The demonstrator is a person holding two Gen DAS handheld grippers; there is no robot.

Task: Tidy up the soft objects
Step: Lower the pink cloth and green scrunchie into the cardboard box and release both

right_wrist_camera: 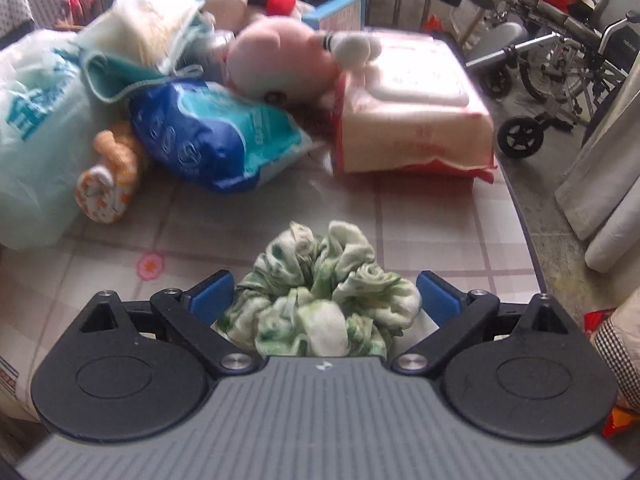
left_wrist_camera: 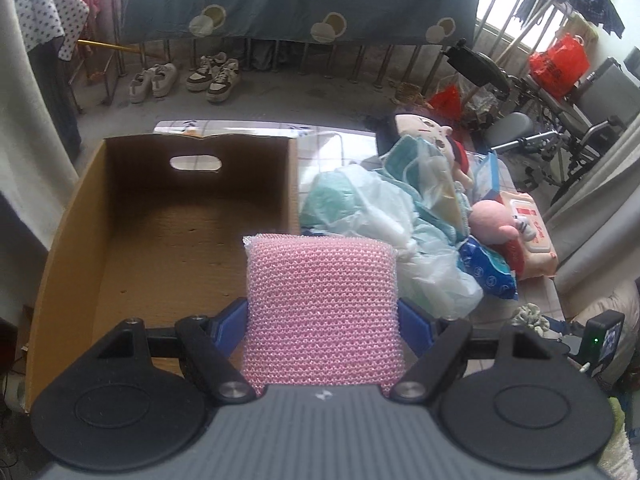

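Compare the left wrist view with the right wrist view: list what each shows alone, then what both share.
Left only: a cardboard box, shoes, and the left tool shut on a pink sponge.
Right only: the right tool open around a green scrunchie, plus an orange roll.
Both: pink plush, blue pack, wipes pack, wheelchair.

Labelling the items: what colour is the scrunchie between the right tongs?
White with green blotches; the scrunchie shows best in the right wrist view.
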